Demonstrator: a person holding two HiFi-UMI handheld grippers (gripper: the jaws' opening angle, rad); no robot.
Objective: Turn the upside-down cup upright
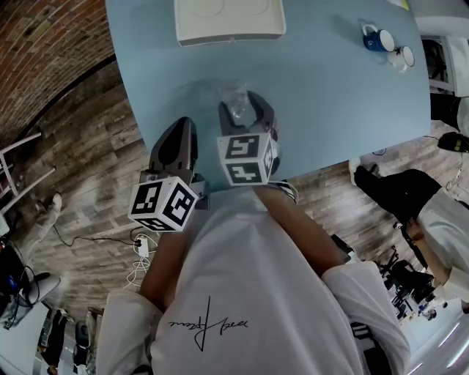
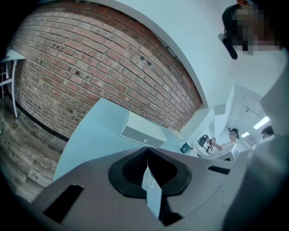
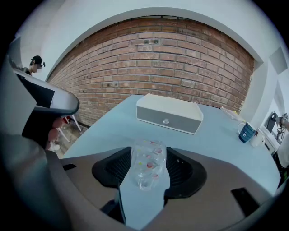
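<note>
The right gripper [image 3: 148,158] has its two jaws set against opposite sides of a clear cup [image 3: 147,170] printed with small coloured dots, so it is grasping the cup between its black pads. The cup stands on the pale blue table [image 1: 330,110], well apart from the white box [image 1: 229,20], on the side of the box facing the person and close to the table's near edge. Because the cup is transparent, its rim and its base cannot be told apart.

The left gripper [image 2: 147,151] is clenched with nothing in it; its jaw tips meet, leaving only a thin slit below them through which the blue tabletop shows. It hangs farther from the white box than the right gripper does, to that gripper's left, past the table's edge and above the wooden floor [image 1: 80,161].

To the right of the white box, and apart from it, a blue mug [image 1: 375,38] and a white mug [image 1: 401,57] stand just beside each other near the table's far right side. Behind the white box rises a red brick wall [image 3: 158,54].
</note>
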